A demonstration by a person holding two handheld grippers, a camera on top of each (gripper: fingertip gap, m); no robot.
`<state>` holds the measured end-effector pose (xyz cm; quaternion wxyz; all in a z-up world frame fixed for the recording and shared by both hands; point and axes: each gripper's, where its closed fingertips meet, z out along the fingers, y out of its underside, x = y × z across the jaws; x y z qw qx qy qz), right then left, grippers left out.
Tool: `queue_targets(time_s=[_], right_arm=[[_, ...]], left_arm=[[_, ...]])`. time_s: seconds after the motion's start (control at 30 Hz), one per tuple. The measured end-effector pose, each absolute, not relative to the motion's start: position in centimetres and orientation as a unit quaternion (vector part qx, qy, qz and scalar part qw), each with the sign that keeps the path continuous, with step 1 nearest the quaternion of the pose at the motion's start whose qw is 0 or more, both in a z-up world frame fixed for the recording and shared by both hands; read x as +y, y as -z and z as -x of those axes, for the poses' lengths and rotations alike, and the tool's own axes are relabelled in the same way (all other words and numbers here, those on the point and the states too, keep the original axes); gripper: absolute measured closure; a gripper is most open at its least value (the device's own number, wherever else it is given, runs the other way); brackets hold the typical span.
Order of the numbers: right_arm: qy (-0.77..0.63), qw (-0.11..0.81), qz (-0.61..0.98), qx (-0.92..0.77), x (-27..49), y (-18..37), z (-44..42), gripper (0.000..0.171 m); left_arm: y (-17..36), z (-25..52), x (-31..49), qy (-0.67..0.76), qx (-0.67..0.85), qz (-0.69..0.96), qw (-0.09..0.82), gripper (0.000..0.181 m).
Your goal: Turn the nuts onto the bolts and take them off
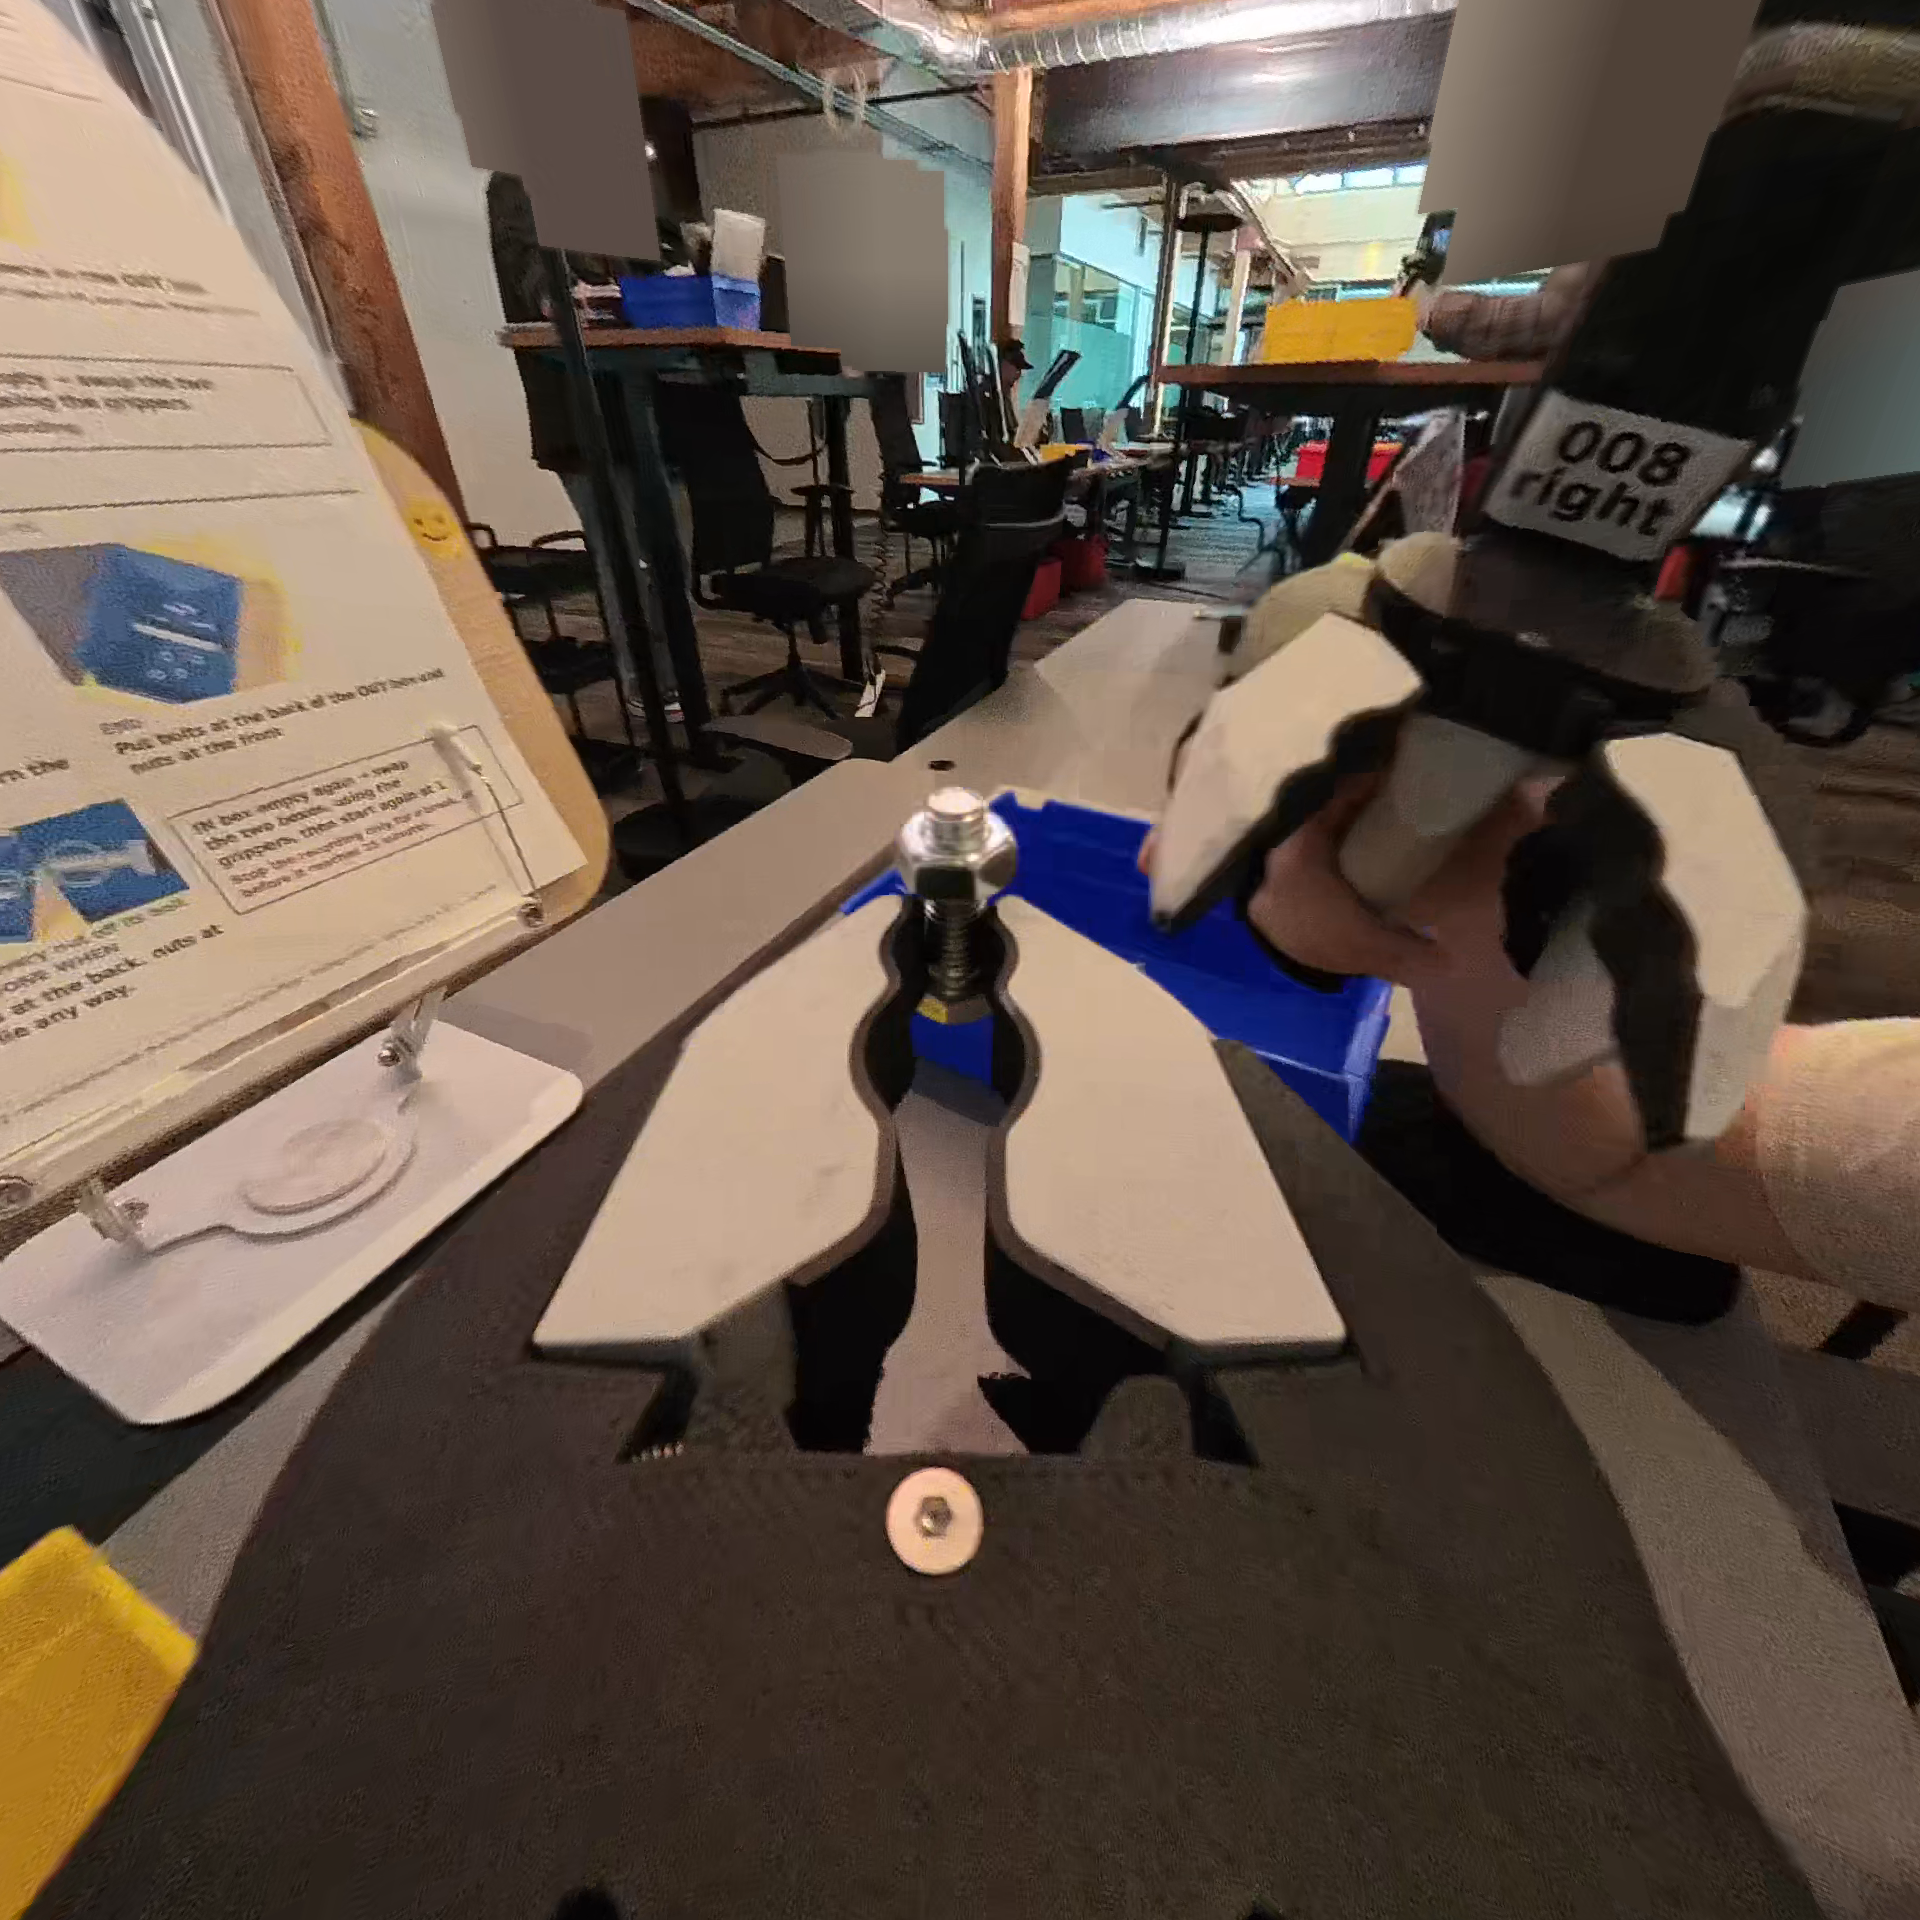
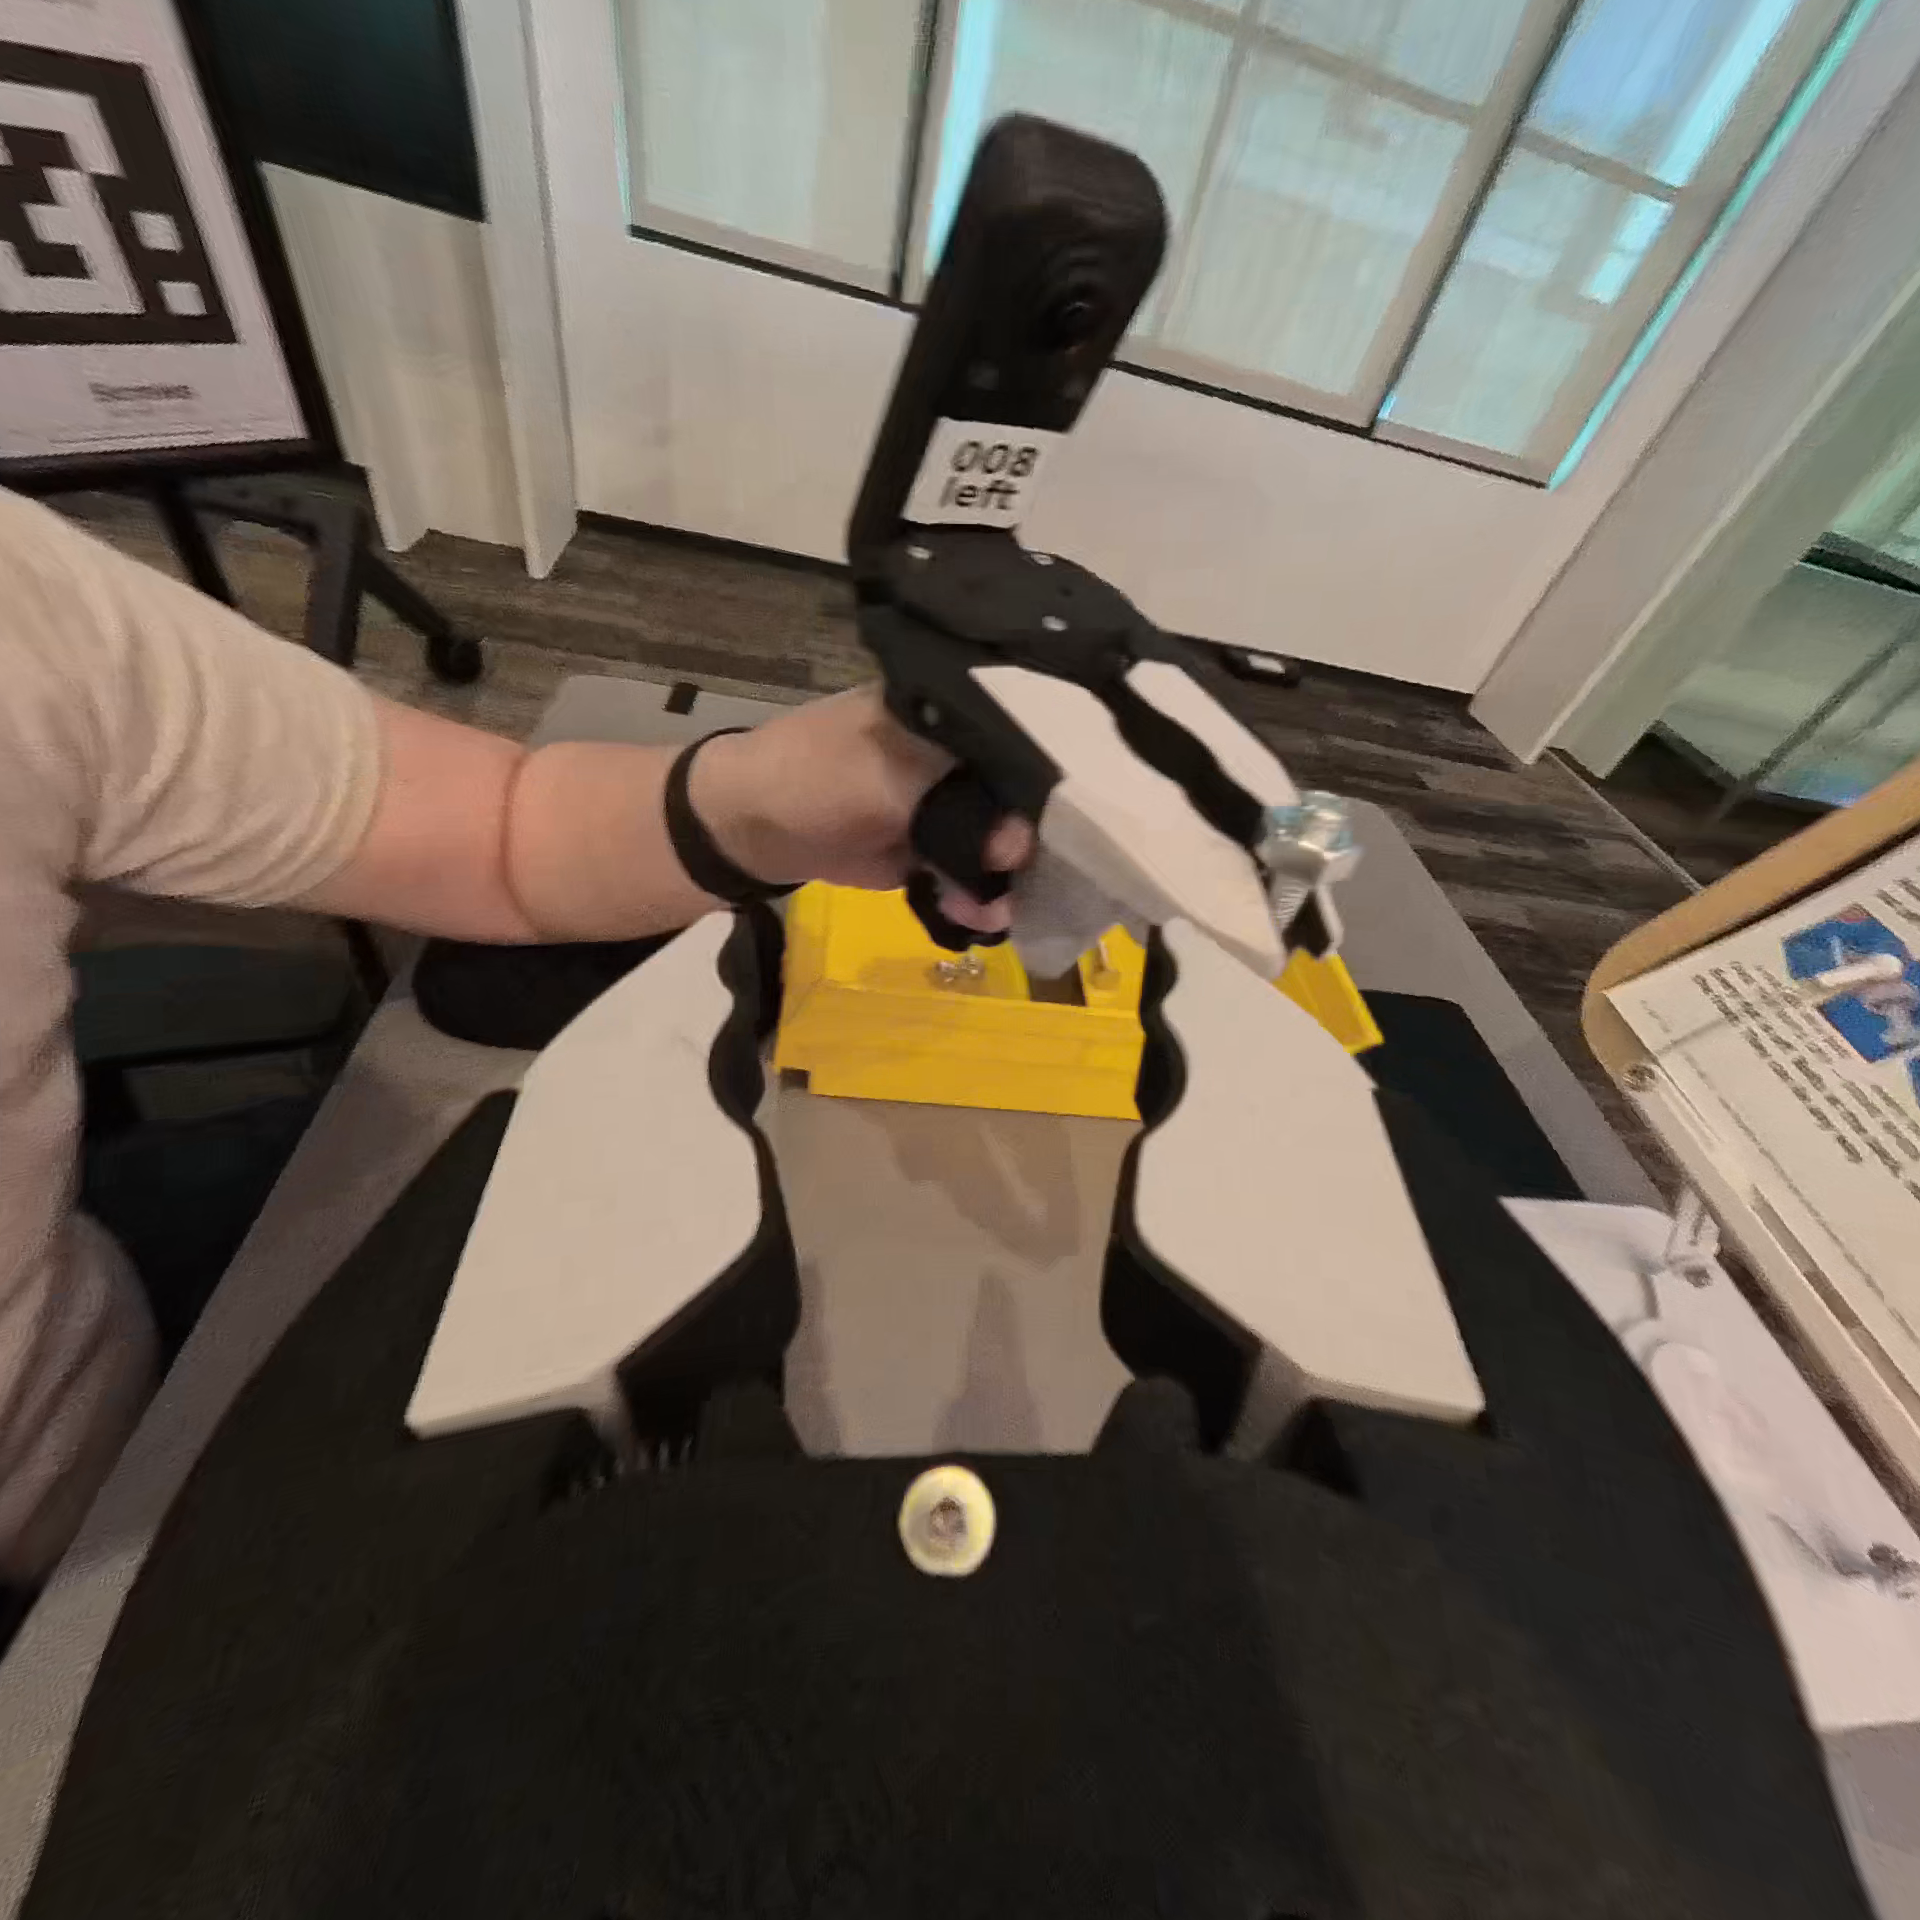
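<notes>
Nut atop bolt, bin behind

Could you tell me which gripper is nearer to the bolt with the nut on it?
Left. The left gripper is shut on the bolt, nut near its top. The right gripper hangs open off to the side, apart from it.

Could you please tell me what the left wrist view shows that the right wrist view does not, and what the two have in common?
Only the left wrist view shows the blue bin beyond the held bolt, and the nut clearly threaded near the tip of the bolt. Only the right wrist view shows the yellow bin with small hardware inside, and the black-and-white marker poster. Both show the left tool shut on the bolt, the right tool open and empty, the grey table and the instruction board.
</notes>
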<state>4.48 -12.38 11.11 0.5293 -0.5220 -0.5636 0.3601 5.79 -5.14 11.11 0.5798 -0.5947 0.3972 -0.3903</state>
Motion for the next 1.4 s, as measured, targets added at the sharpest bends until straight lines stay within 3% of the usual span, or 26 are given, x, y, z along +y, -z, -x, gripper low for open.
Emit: queue_targets(time_s=[0.2,0.33,0.37,0.4,0.43,0.47,0.53,0.63,0.73,0.83,0.87,0.93,1.13,1.27,1.4], right_arm=[[-0.320,0.610,0.525,-0.499,-9.7,-12.7,-4.9,0.091],[-0.371,0.557,0.534,-0.517,-10.5,-11.3,-3.6,0.088],[-0.370,0.551,0.539,-0.518,-10.7,-11.3,-3.7,0.077],[-0.359,0.554,0.541,-0.521,-10.7,-11.4,-4.1,0.077],[-0.353,0.551,0.537,-0.533,-11.1,-11.6,-4.5,0.084],[-0.359,0.538,0.529,-0.550,-12.0,-11.6,-4.9,0.112],[-0.365,0.547,0.528,-0.538,-12.2,-12.5,-5.3,0.114],[-0.341,0.604,0.516,-0.503,-10.4,-13.3,-5.4,0.102],[-0.355,0.579,0.522,-0.516,-10.6,-12.1,-4.3,0.099],[-0.337,0.567,0.535,-0.528,-10.7,-11.6,-4.3,0.087],[-0.327,0.563,0.538,-0.536,-10.7,-11.5,-4.7,0.090],[-0.336,0.555,0.529,-0.547,-11.4,-11.9,-5.3,0.124],[-0.359,0.611,0.533,-0.463,-8.7,-13.8,-6.6,0.137],[-0.380,0.585,0.544,-0.466,-8.0,-12.9,-6.2,0.155],[-0.391,0.572,0.546,-0.471,-8.0,-12.4,-5.9,0.161]], left_arm=[[-10.6,-7.8,-8.2,0.436,0.455,0.563,0.535,0.172],[-9.7,-8.7,-8.4,0.412,0.472,0.567,0.535,0.172],[-9.9,-8.2,-7.7,0.403,0.463,0.570,0.546,0.172],[-10.3,-7.6,-7.2,0.403,0.447,0.576,0.553,0.171],[-10.8,-7.0,-6.6,0.409,0.427,0.581,0.559,0.172],[-11.2,-6.3,-6.1,0.412,0.409,0.585,0.566,0.172],[-11.6,-6.0,-6.2,0.428,0.409,0.578,0.562,0.172],[-11.4,-7.1,-7.9,0.452,0.439,0.559,0.539,0.172],[-10.7,-8.1,-8.6,0.448,0.460,0.559,0.525,0.172],[-10.5,-7.6,-7.6,0.430,0.445,0.575,0.535,0.171],[-10.6,-7.3,-7.3,0.431,0.437,0.578,0.537,0.172],[-11.0,-6.9,-7.0,0.439,0.424,0.578,0.542,0.172],[-10.2,-7.8,-7.8,0.438,0.448,0.579,0.522,0.172],[-9.7,-8.4,-8.4,0.432,0.464,0.576,0.516,0.172],[-9.6,-8.4,-8.5,0.430,0.470,0.577,0.512,0.172]])
